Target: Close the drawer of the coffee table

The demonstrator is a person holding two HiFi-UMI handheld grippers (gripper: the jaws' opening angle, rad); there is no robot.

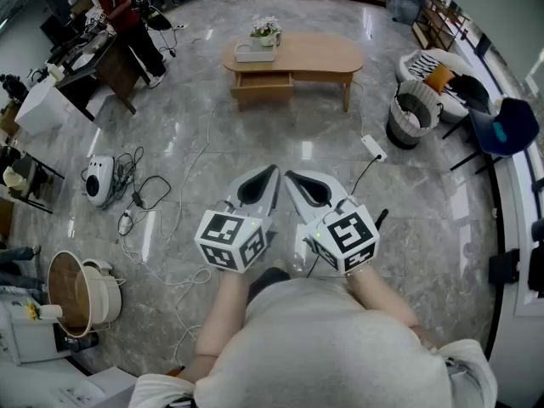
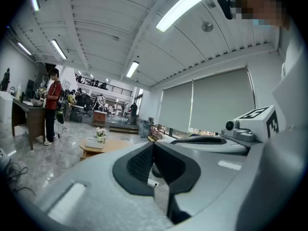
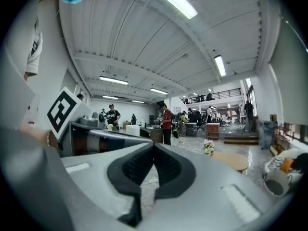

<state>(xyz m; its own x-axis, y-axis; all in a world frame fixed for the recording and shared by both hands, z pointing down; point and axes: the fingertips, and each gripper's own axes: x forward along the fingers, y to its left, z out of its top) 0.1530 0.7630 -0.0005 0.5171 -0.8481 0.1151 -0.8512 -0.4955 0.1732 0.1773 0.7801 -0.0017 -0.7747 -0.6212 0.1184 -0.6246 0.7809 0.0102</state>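
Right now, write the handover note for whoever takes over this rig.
Left gripper: jaws together, nothing between them, held close to the body.
Right gripper: the same.
The coffee table stands well ahead, out of reach. Its drawer, under the end at the head view's left, is pulled out. A tray and a flower pot sit on top.
Done: nothing yet.
Left: walk up and push the drawer front in. Mind the cables on the floor.
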